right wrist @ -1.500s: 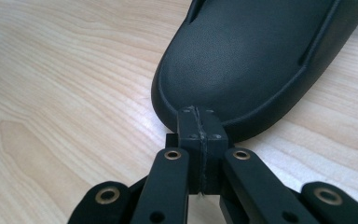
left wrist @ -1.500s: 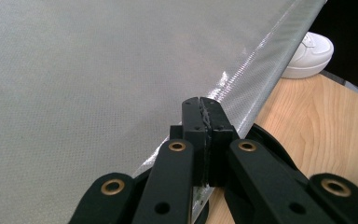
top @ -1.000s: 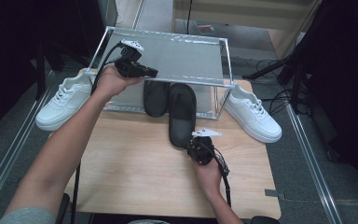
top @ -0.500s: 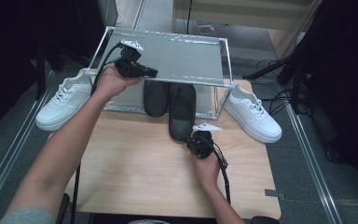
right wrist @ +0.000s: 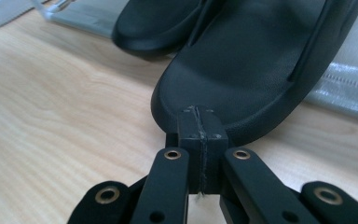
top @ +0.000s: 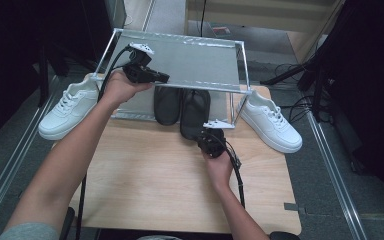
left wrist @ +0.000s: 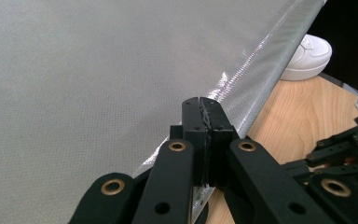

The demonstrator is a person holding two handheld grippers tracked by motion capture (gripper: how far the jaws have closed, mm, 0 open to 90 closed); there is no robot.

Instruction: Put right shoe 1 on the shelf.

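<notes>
The wooden table (top: pixel 145 185) carries a clear rack (top: pixel 180 62); my left gripper (left wrist: pixel 204 122) rests on its front edge, jaws pressed together, empty. Two black slippers sit beneath — my right gripper (right wrist: pixel 200 128), also closed, touches the nearer slipper (right wrist: pixel 256 70) at its heel.

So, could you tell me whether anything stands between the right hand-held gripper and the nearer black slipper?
Nothing visible does: the shut right hand-held gripper sits right at the heel of the nearer black slipper, on bare wooden table.

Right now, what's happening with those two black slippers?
Right gripper shut, fingers against nearer black slipper's heel. Left gripper shut at rack's front edge. Other slipper alongside, nothing blocking.
</notes>
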